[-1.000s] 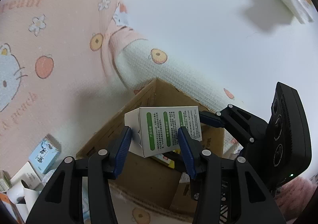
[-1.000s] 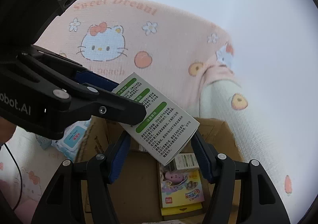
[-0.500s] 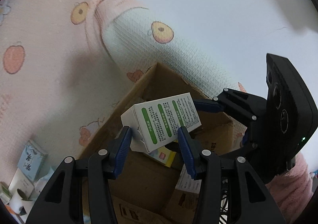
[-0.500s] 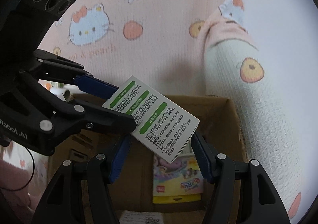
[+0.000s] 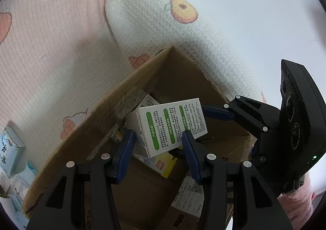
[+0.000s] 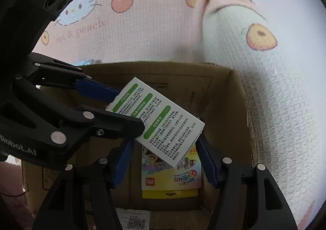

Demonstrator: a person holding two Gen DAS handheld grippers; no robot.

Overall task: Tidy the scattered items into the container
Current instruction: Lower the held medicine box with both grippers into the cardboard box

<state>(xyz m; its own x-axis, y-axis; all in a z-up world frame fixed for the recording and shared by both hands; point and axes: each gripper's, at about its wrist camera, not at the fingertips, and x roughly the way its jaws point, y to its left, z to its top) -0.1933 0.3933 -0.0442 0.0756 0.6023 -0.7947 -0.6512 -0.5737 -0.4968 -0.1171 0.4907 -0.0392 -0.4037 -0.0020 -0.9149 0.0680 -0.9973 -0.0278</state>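
Left wrist: both claws, left claw [image 5: 158, 144] and right claw [image 6: 163, 158], clamped on glossy rectangular white carton [image 5: 171, 125] above corrugated cardboard box [image 5: 122, 87].

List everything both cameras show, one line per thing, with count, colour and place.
white box with green labels: 1, white and green, held above the open carton.
cardboard carton: 1, brown, open, on the blanket.
colourful yellow-edged box: 1, multicoloured, on the carton floor.
blanket: 1, pink and white with cartoon prints, under the carton.
small blue-and-white boxes: a few, outside the carton, left edge of the left view.
left tool: 1, black with blue pads, shut on the white box.
right tool: 1, black with blue pads, either side of the same box; contact unclear.
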